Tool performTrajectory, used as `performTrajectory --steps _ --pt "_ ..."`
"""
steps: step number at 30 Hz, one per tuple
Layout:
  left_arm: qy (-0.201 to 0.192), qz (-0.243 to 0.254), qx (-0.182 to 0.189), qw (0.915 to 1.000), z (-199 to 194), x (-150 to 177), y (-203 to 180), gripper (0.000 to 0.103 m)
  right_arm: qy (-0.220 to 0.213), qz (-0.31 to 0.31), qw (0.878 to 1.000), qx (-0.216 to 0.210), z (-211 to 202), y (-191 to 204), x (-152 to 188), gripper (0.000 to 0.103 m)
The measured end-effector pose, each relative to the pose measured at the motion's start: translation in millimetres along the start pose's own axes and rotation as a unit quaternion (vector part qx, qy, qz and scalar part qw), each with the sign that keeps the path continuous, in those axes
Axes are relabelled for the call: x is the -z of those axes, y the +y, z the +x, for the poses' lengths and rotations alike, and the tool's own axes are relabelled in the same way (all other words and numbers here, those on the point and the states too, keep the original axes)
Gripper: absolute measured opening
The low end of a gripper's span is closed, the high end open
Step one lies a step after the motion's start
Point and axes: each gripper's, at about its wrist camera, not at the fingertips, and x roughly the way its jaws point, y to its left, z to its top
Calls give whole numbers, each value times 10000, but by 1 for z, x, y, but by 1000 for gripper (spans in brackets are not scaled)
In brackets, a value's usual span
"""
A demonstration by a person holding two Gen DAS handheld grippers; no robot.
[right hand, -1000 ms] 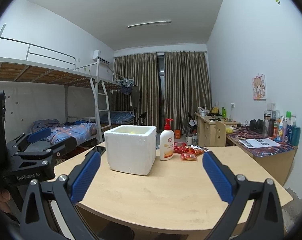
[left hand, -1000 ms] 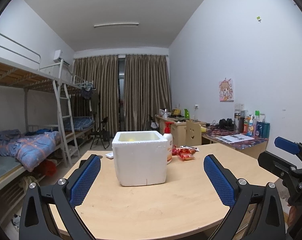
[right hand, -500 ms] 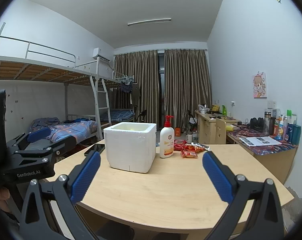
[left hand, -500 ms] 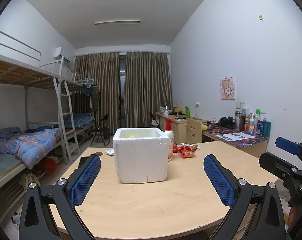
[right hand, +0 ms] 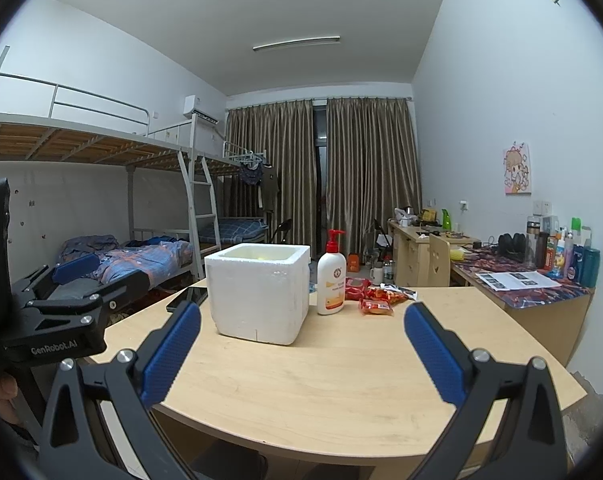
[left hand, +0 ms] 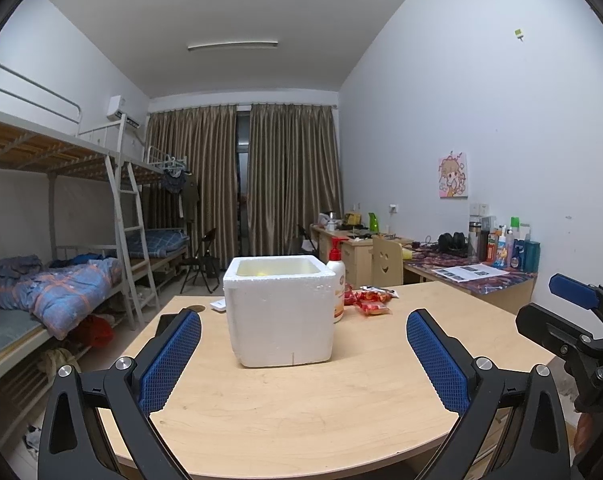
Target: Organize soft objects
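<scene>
Both the left gripper [left hand: 303, 332] and the right gripper [right hand: 302, 326] are held spread wide and empty above the pale wooden worktop [left hand: 301, 408]. The white square foam box [left hand: 279, 312] is set mid-worktop — something yellow is glimpsed inside — with red snack packets [right hand: 377, 300] lying behind it.

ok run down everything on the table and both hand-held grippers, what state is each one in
Left hand-held gripper: open, empty, above the near table edge.
Right hand-held gripper: open, empty.
Foam box: upright, lidless, something yellow inside.
Lotion bottle: upright, pump on, right of the box.
Red snack packets: lying loose on the table.
Phone: flat, screen dark.
Table: near half bare.
</scene>
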Motion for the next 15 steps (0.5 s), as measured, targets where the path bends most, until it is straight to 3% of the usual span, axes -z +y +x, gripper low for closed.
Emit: performTrajectory --steps 15 --pt "11 4 -7 10000 5 -2 -4 103 -7 -7 10000 -7 -2 -2 0 103"
